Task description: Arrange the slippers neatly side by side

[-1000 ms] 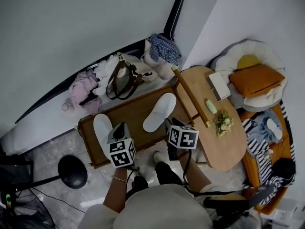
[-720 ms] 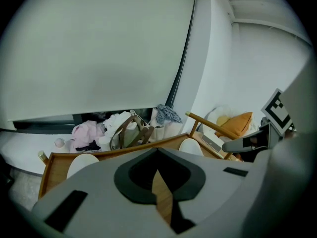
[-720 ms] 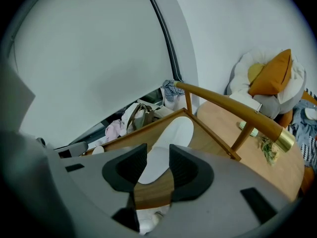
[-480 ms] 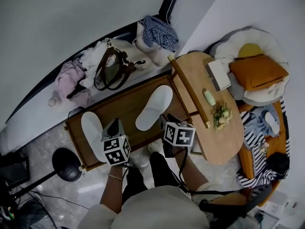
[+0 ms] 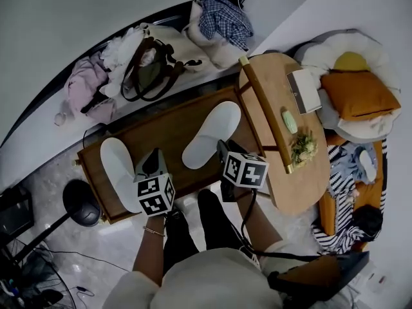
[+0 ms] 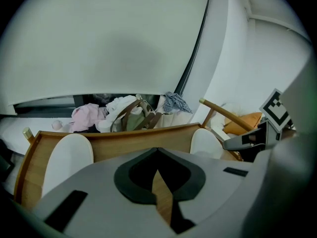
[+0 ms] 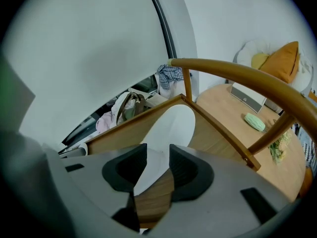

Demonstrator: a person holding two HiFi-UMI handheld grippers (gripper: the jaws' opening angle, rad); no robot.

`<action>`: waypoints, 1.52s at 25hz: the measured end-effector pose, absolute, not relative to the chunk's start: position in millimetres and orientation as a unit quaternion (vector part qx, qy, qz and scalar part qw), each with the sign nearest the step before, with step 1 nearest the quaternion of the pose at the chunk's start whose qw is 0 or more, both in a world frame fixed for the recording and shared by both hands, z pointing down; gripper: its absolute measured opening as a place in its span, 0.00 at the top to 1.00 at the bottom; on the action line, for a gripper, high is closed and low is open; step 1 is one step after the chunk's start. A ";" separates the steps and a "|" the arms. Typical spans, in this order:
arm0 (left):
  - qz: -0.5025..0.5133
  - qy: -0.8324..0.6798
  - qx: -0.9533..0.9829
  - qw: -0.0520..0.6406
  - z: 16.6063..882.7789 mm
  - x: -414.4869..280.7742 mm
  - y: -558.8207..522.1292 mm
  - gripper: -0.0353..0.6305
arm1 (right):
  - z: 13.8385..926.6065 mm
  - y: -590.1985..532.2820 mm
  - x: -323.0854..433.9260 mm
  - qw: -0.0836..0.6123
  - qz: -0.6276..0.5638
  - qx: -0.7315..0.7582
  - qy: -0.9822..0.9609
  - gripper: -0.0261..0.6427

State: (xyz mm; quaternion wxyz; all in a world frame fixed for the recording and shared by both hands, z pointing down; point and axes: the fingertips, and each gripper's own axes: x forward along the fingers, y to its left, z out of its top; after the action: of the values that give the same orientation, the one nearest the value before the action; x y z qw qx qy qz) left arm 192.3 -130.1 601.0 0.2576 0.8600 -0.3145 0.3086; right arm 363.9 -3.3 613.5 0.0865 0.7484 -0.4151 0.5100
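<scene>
Two white slippers lie apart on a low brown wooden platform (image 5: 168, 132). The left slipper (image 5: 119, 172) lies near the platform's left end, and the right slipper (image 5: 211, 134) lies slanted near its right end. My left gripper (image 5: 153, 163) hovers at the platform's near edge, just right of the left slipper (image 6: 67, 157), and touches neither slipper. In its own view the left gripper (image 6: 157, 152) is shut and empty. My right gripper (image 5: 223, 150) hangs over the heel of the right slipper (image 7: 171, 125). There the right gripper (image 7: 158, 150) is open, jaws a little apart, holding nothing.
Behind the platform a brown handbag (image 5: 149, 69), pink clothes (image 5: 80, 85) and a checked cloth (image 5: 222, 15) lie along the wall. An oval wooden table (image 5: 286, 172) with a slanted wooden rail (image 5: 264, 114) stands right. A black round base (image 5: 80, 205) is left; the person's legs (image 5: 193, 230) are below.
The head camera has swung, so the whole scene sits lower and further left in view. Both grippers stay by the platform's near edge. Neither slipper has moved on the platform.
</scene>
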 end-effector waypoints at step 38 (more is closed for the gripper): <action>0.325 -0.329 0.851 0.250 610.8 176.8 -117.7 0.92 | 637.6 -11.6 375.9 0.087 0.509 0.752 -0.410 0.90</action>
State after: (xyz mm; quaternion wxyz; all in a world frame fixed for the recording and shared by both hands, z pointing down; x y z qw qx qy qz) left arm 176.8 -117.7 610.8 0.2499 0.8507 -0.3287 0.3254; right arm 375.9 -11.6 637.6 0.0866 0.7516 -0.4099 0.5095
